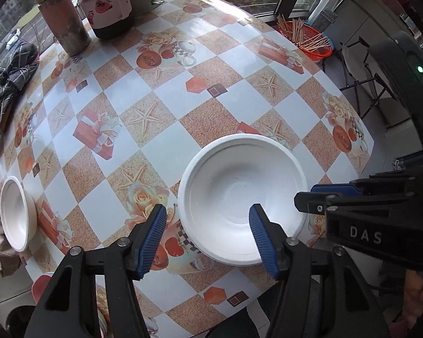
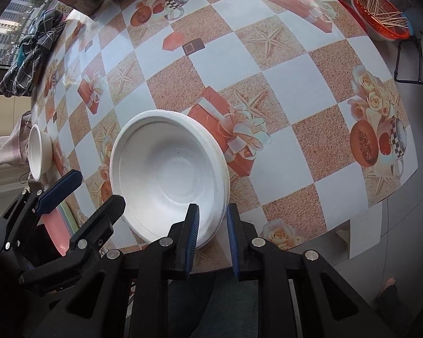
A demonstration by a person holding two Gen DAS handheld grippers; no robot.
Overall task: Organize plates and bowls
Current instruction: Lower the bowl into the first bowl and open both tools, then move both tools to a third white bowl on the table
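Closest to me, my right gripper (image 2: 211,219) has its two blue pads near each other, with the near rim of the big white plate (image 2: 169,174) between them. I cannot tell if the pads are touching the rim or only sit around it. My left gripper (image 1: 208,219) is opened wide. One pad sits over the inside of the big white plate (image 1: 239,194) and the other sits over the table (image 1: 160,90), so the left rim is between them, but nothing is held.

The plate has more than one rim line at its edge, so I think it is a small stack. It sits near my edge of the table.

Farther off to the left, a white bowl (image 1: 15,211) rests at the table edge, well apart from the plate. Some pink and green dishes (image 2: 57,225) peek out low beside the table.

My guess is the job has barely started. The bowl and plate are not together yet.
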